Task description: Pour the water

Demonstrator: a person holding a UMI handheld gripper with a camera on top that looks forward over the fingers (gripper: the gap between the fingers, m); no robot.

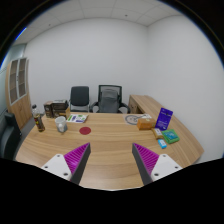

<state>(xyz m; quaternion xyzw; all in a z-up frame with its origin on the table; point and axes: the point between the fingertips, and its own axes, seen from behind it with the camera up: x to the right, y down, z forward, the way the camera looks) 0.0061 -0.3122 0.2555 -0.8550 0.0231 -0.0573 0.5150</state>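
The tool (110, 158) is held above the near side of the wooden counter (110, 150), its two fingers spread wide apart with nothing between them; the magenta pads (76, 156) face each other across a bare gap.

No jug or cup can be named with certainty. The likeliest vessels for the task are seen far beyond the fingers, at the far left of the counter: a dark bottle-like thing (40, 122) and, just to its right, a small pale container (61, 124). To the right of that container lies a round red disc (85, 130), and well to the right again a plate (133, 119), a purple box (164, 118) and a teal item (170, 137). Two office chairs (95, 98) stand behind the counter.

The dark bottle is judged to be rigid and possibly smooth, so slipping is to be feared; if filled, it would be fairly heavy and top-loaded. It would best be taken across its body, near or below mid-height, upright. The pale container appears light and easily tipped.
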